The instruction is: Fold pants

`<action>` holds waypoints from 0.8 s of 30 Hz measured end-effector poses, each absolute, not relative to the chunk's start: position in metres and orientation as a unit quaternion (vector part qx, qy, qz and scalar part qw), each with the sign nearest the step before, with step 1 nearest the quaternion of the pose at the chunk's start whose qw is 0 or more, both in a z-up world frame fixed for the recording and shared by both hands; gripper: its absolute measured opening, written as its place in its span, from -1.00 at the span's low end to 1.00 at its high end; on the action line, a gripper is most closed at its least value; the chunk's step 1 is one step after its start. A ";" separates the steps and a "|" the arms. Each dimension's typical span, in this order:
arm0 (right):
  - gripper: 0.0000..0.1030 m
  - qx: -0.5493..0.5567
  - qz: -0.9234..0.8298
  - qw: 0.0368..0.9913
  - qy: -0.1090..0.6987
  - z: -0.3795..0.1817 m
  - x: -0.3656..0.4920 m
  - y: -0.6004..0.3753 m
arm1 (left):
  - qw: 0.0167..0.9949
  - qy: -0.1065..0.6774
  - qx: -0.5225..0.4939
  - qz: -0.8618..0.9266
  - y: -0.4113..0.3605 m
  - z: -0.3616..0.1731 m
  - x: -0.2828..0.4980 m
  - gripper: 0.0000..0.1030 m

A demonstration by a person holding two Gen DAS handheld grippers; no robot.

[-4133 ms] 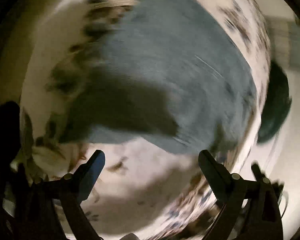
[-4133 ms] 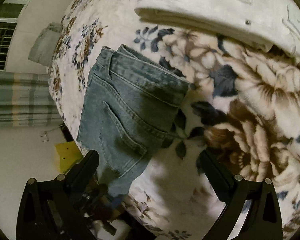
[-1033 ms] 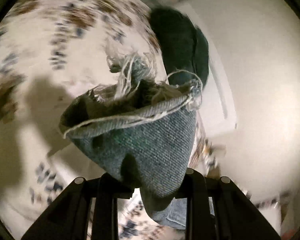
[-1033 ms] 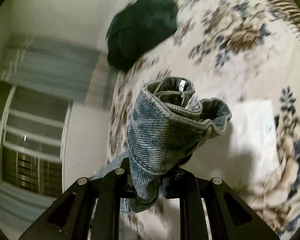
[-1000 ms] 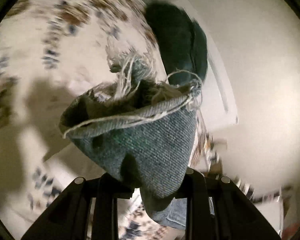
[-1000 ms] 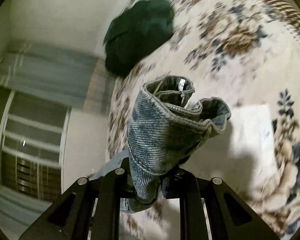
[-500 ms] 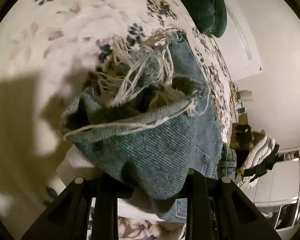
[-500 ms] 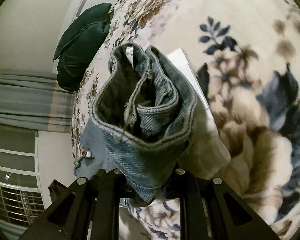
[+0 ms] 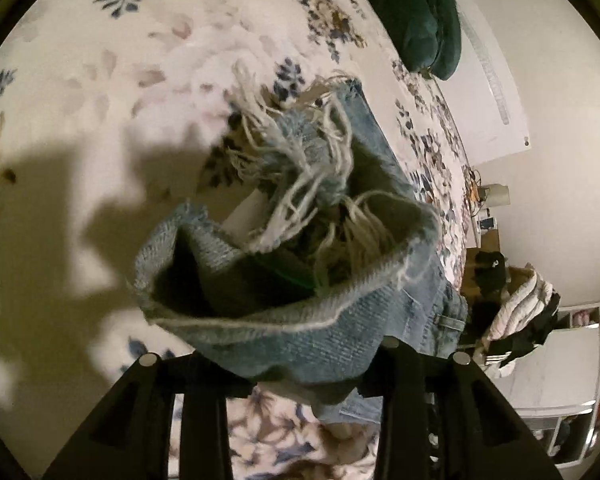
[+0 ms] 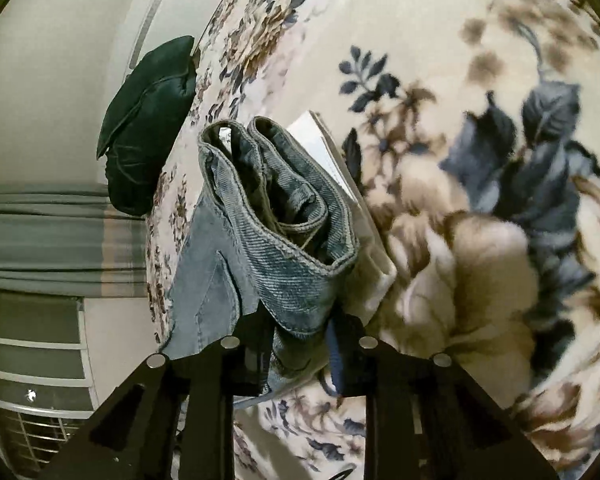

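Note:
The pants are light blue jeans. My left gripper (image 9: 300,364) is shut on the frayed leg-hem end of the jeans (image 9: 300,320), whose white threads (image 9: 300,168) hang loose in front of the camera. My right gripper (image 10: 298,344) is shut on the waistband end of the jeans (image 10: 284,248), bunched into folds. The rest of the jeans hangs and lies down toward the floral bedspread (image 10: 440,60). In both views the denim is held just above a folded white garment (image 10: 340,168) on the bed.
A dark green cushion (image 9: 416,8) (image 10: 148,124) lies at the bed's far edge by the white wall. A pile of clothes (image 9: 516,312) and white furniture stand beyond the bed's right side. Grey-green curtains (image 10: 48,236) hang at the left.
Both grippers have swung down with the jeans from facing the wall to close over the bedspread and the white garment. Earlier both were open above the jeans lying on the bed.

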State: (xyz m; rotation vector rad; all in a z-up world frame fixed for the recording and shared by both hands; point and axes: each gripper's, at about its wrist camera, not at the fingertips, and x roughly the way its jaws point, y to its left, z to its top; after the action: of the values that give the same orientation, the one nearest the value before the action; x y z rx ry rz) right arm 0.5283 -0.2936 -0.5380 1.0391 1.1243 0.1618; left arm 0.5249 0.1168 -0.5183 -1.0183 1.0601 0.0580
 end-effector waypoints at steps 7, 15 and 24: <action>-0.61 0.465 0.070 0.720 0.511 -0.539 0.521 -0.289 | 0.746 0.495 -0.445 0.018 0.125 -0.529 0.545 -0.40; 0.06 0.365 0.036 0.748 0.553 -0.513 0.529 -0.278 | 0.766 0.533 -0.353 0.060 0.125 -0.496 0.526 0.86; 0.99 0.119 -0.027 0.827 0.548 -0.428 0.510 -0.231 | 0.824 0.540 -0.133 0.110 0.103 -0.436 0.505 0.98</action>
State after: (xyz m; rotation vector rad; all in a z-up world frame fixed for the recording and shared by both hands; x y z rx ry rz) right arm 0.5098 -0.2307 -0.4279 0.2536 1.1647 -0.0566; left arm 0.5054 0.1027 -0.4360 -0.2821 1.1488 0.2329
